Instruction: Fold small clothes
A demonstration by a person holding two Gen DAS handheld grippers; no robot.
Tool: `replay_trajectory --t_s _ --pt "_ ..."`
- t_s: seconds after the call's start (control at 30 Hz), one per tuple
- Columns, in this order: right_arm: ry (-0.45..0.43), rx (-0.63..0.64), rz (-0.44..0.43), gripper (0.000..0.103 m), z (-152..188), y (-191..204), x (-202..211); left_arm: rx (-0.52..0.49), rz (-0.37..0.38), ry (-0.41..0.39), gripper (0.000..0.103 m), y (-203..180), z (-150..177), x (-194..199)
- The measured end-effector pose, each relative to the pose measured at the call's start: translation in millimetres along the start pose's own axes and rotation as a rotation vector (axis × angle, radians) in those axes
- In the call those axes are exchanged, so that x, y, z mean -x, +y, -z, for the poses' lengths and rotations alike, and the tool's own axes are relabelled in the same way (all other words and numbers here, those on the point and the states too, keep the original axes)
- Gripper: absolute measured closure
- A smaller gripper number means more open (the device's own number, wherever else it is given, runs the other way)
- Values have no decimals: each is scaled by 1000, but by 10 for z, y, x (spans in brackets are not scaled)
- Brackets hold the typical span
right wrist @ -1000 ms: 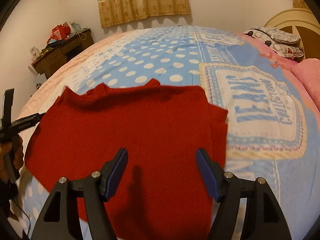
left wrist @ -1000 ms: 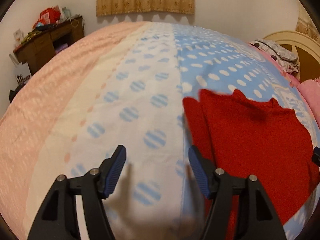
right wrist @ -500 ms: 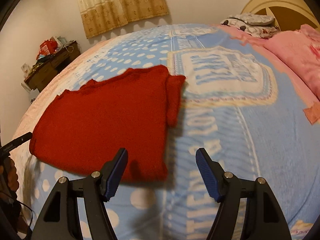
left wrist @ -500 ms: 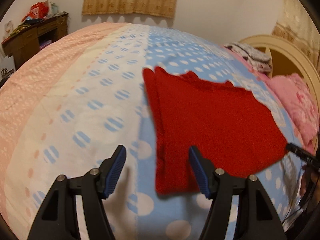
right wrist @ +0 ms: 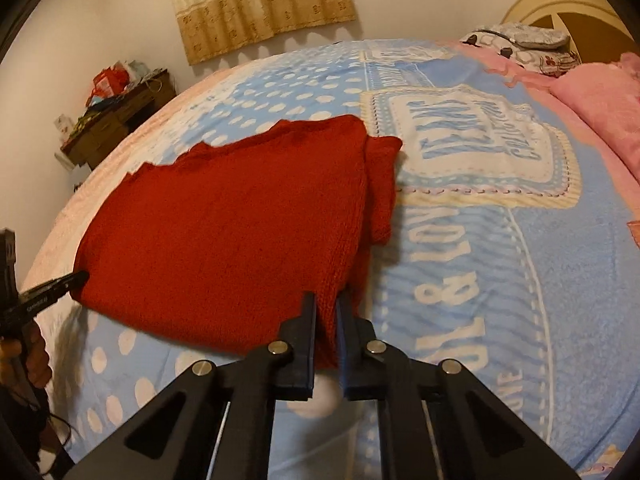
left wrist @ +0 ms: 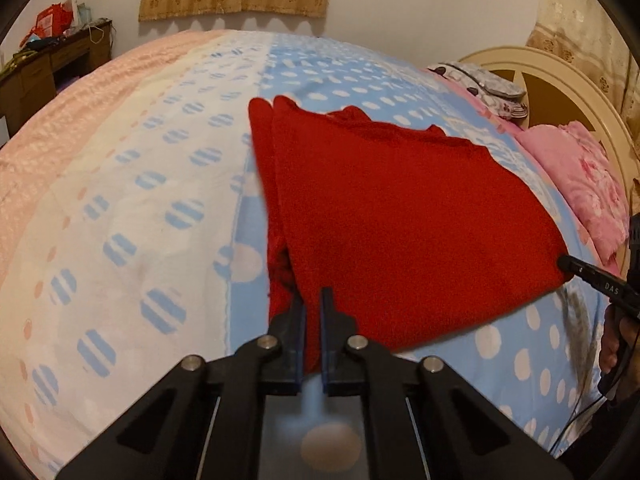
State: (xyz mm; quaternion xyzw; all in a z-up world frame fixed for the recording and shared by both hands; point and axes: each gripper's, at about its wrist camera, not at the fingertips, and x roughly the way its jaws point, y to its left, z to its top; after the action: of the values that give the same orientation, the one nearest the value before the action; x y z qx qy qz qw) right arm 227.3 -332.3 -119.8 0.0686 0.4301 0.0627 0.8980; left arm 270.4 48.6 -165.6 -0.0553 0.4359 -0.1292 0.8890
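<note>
Your left gripper [left wrist: 313,312] and right gripper [right wrist: 326,312] each pinch a near corner of the red sweater [left wrist: 400,216] lying on the bed [left wrist: 132,208]. Lift unevenly and the tucked sleeves could slip out. The bedspread reads "JEANS" [right wrist: 476,136]; your right tool is marked "DAS".

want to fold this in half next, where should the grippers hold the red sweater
By the two near hem corners, from the near edge. The red sweater lies flat, sleeves folded in, and the left gripper and right gripper already pinch those corners.
</note>
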Motion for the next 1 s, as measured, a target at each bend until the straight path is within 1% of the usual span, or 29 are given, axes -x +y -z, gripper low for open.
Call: replay_trajectory --t_s 0.17,0.27,0.4,0.5,0.53,0.57,0.6,0.63,0.67,0.7,0.73,0.77,0.83,0.9,1.0 --pt "-2 0 -11 96 143 -44 141 -25 11 14 98 -10 129 57" --pt "29 -5 -2 97 219 -104 55 -32 5 8 98 -17 161 59" --pt "31 -21 -7 96 213 -138 7 -25 -3 11 98 -26 157 57" --pt "40 17 15 95 186 -63 4 -27 -7 6 97 -20 158 65" --pt "38 32 25 93 179 -35 13 -17 -8 7 95 -4 161 70" --pt "32 42 33 85 172 -17 32 -3 -8 7 91 20 163 83" --pt "31 48 46 75 163 -8 48 9 -5 3 91 39 164 105" --pt "29 56 67 49 148 7 69 17 -4 -3 91 60 165 138" --pt "17 66 81 40 131 27 106 21 -4 -12 90 76 164 176" --pt "-3 73 84 40 120 56 160 27 -4 -29 87 96 155 237" --pt "-28 83 84 40 102 92 221 32 -8 -40 78 107 146 272" --pt "-49 99 88 40 75 146 277 42 -11 -50 66 122 130 305" --pt "-84 138 104 40 24 276 351 62 -18 -73 56 156 79 336" --pt "-111 174 86 40 -40 432 379 63 -32 -75 55 162 21 292" --pt "-93 213 29 40 -124 657 234 48 -62 -50 55 128 -31 109"
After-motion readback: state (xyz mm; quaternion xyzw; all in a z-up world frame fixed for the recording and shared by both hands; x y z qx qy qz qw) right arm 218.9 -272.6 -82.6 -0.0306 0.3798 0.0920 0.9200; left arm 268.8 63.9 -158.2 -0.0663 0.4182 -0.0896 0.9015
